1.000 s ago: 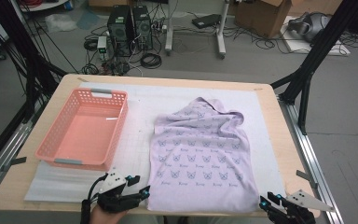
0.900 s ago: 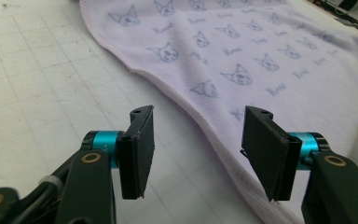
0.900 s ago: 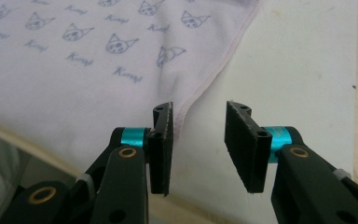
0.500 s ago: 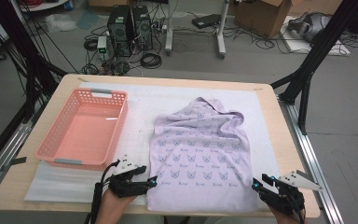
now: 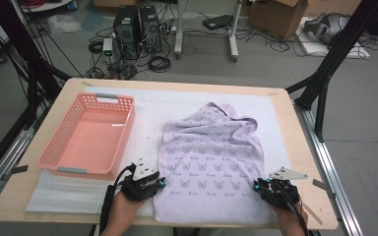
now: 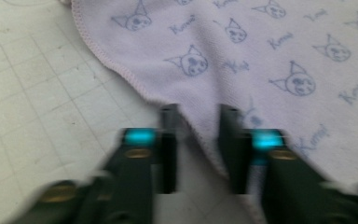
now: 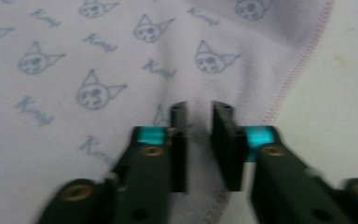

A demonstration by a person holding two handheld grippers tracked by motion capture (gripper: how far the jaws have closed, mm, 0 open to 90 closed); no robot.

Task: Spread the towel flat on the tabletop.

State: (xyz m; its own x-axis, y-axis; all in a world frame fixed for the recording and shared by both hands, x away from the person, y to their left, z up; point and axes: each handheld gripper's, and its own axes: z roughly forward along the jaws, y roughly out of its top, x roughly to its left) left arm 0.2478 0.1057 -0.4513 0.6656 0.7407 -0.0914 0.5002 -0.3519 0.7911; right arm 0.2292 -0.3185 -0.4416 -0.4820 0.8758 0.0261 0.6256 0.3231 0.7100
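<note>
Pinching the near hem of the lilac printed towel (image 5: 211, 162), the left tool (image 5: 158, 183) sits at its lower-left corner and the right tool (image 5: 261, 186) at its lower-right corner, each having just been closing, jaws narrowed on a fold of cloth between them. The towel lies on the counter (image 5: 305, 147), long axis running toward the top of the frame, with the pink basket (image 5: 86, 135) to its left

Basket (image 5: 86, 135) blocks left (towel (image 5: 211, 157) mid); mat (image 5: 270, 118) free.
</note>
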